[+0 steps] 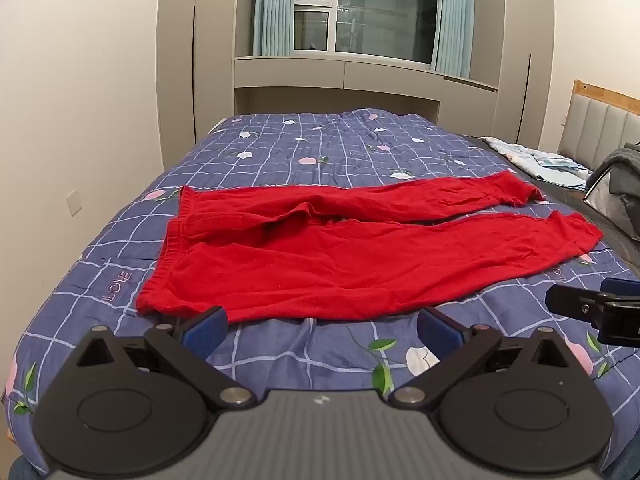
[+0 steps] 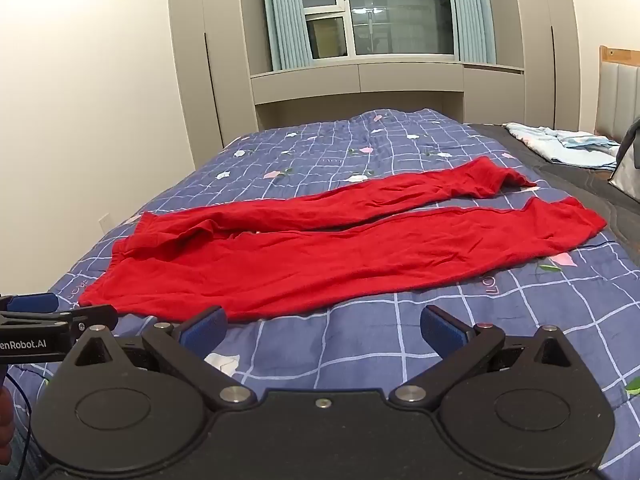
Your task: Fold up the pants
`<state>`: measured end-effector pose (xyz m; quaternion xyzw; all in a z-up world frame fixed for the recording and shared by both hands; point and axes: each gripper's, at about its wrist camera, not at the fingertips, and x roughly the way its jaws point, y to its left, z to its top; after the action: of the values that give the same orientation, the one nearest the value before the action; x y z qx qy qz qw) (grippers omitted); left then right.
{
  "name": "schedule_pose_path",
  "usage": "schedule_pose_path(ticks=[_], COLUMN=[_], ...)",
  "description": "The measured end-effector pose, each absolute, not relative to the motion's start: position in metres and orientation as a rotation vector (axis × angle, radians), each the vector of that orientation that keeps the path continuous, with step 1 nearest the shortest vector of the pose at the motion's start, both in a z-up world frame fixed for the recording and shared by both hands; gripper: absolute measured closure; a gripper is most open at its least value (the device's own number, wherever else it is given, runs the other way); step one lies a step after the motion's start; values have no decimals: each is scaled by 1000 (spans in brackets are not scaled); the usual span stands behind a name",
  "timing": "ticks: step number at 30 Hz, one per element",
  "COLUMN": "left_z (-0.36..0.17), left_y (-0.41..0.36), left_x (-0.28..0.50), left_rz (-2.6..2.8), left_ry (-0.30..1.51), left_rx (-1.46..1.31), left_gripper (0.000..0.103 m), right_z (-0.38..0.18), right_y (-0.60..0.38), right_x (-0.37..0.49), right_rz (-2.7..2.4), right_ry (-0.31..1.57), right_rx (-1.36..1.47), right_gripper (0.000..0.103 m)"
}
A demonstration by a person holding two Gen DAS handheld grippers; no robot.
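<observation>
pants (image 1: 320,256): red, flat on bed quilt (image 1: 320,152), long axis left-right, waistband left, leg cuffs right, legs slightly apart | left tongs (image 1: 320,326): spread wide, empty, near hem | right tongs (image 2: 323,326): spread wide, empty

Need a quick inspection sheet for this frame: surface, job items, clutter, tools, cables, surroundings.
Surface: bed with blue checked floral quilt, mildly wrinkled.
Job's things: red pants spread flat, unfolded, waistband left, legs apart toward the right.
Clutter: light blue bedding and grey bundle at the right edge.
Grippers: left tool and right tool both open, empty, at the near edge of the pants.
Cables: thin dark cable by the left tool's handle.
Surroundings: window, curtains, beige cabinets, padded headboard.
</observation>
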<state>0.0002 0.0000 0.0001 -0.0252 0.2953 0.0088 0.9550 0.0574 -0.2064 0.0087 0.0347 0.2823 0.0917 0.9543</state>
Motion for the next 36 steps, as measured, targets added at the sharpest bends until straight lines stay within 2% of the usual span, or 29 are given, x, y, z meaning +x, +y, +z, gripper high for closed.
schedule_pose_path(ticks=[36], left_z=[-5], left_y=[-1], left_x=[-1], left_rz=[4], left_ry=[618], left_rx=[-71], left_gripper=[0], right_z=[3], right_y=[-207], right_x=[60], right_rz=[172], right_ry=[609], right_rx=[77], right_gripper=[0])
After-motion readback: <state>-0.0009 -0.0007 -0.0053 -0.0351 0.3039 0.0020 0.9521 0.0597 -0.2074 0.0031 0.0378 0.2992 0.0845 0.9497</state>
